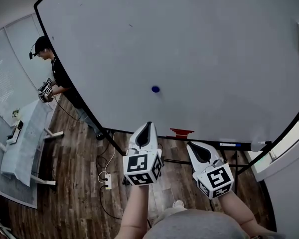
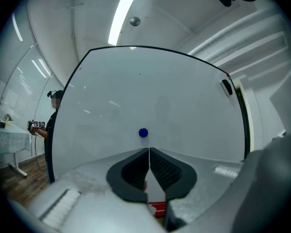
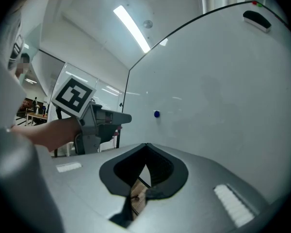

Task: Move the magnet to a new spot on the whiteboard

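**Both grippers closed and empty, short of the magnet**

The left gripper (image 2: 149,150) has its jaws pressed together on nothing, and the right gripper (image 3: 146,145) likewise meets at the tips with nothing between. Both point level at the whiteboard (image 1: 199,39) and stand apart from it. The blue magnet (image 2: 143,133) sticks to the board's lower middle, nearer the bottom edge than the top. It lies straight ahead of the left tips, just above their line (it is round, so no long axis to match). From the right gripper it sits off to the left, so the left looks the nearer hand and would need to open first.
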### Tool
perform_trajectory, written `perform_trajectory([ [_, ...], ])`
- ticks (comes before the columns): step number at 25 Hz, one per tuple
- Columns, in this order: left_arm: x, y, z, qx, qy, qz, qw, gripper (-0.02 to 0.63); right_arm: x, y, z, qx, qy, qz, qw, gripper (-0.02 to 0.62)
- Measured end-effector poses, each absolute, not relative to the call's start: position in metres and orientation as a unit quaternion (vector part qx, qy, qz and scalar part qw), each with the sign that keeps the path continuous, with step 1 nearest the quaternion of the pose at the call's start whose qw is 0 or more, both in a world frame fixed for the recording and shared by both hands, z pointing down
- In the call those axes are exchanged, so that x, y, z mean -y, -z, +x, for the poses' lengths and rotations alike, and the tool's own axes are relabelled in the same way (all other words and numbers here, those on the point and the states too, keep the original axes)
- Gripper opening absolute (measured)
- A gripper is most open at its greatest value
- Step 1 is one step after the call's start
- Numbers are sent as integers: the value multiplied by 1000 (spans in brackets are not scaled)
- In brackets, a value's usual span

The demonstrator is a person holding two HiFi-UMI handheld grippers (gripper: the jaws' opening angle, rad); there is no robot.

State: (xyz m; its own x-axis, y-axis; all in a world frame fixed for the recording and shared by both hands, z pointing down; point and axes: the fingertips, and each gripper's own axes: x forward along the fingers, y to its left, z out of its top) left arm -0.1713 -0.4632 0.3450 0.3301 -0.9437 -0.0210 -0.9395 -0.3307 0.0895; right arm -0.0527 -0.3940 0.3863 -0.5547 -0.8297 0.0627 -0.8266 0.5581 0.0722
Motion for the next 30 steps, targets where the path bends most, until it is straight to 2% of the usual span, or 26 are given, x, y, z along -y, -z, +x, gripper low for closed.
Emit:
perform_trajectory([
  [11, 528, -330, -163, 560, 39, 828, 10, 22, 437, -400, -53, 875, 12, 481, 53, 2],
  [21, 573, -311, -145, 548, 15, 836, -17, 147, 459, -405, -51, 871, 9, 488, 56, 2],
  [30, 591, -317, -144, 560, 7, 828, -17, 160, 472, -408, -42, 866, 8, 496, 59, 2],
])
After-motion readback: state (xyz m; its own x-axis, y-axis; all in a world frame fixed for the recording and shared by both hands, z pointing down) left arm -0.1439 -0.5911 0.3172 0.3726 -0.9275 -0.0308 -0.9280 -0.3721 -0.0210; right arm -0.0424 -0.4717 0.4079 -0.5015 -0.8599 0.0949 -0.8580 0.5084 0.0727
